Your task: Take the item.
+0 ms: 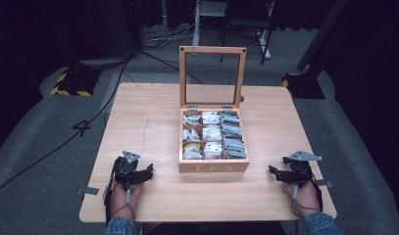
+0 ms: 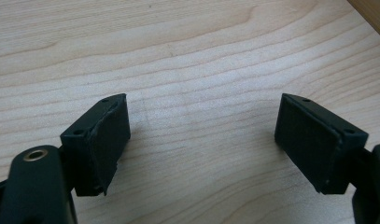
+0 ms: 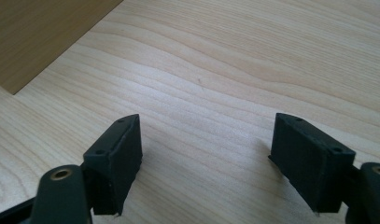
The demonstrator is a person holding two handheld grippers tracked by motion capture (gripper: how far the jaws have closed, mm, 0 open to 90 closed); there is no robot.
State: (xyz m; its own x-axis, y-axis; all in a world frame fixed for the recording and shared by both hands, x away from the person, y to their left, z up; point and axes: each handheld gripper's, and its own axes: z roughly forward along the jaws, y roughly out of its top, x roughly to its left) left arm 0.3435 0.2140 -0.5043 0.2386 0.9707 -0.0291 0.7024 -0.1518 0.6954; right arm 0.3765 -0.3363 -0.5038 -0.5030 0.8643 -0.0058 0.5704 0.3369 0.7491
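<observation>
Hands rest low on the wooden table (image 1: 138,112), 1 at each near corner. Between them sits the tea box (image 1: 214,166), lid propped upright, its compartments stuffed with sachets (image 1: 212,133). Left gripper (image 1: 147,171) lies well apart from the box, jaws spread wide over bare wood. Right gripper (image 1: 273,171) mirrors it, jaws apart too, nothing between them.

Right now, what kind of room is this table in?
Probably a lab or recording studio, not a home. The wooden table stands on grey carpet amid dark curtains, cables trail over the floor, and black stands with yellow-striped bases flank it. A wooden tea box sits open between two hand-held grippers.
</observation>
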